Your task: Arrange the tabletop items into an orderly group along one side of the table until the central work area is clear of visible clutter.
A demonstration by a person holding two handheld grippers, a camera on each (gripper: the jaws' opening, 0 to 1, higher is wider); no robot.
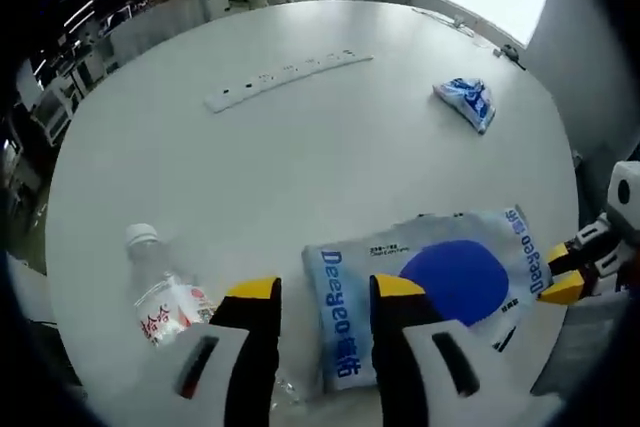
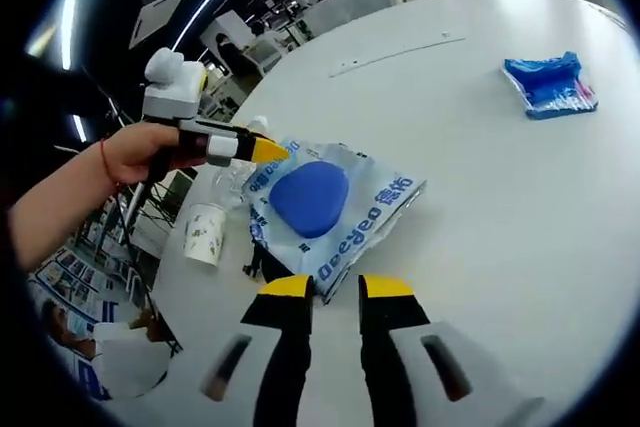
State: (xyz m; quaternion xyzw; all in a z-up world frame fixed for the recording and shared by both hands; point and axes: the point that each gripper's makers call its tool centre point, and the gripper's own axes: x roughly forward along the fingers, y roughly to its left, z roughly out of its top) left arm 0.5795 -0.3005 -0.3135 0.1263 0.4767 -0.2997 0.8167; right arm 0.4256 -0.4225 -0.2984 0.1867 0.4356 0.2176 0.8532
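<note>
My left claw [image 1: 325, 292] & right claw [image 2: 336, 287], both spread, sit at opposite edges of the blue-white pack [image 1: 430, 292] near the water bottle [image 1: 165, 292]; I'd pinch edges evenly, slide it low along the worktop [image 1: 330, 137].

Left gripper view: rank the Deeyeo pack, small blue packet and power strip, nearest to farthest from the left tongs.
1. Deeyeo pack, right at the left tongs.
2. Small blue packet, upper right.
3. Power strip, upper left; too close to the packet to call.
</note>
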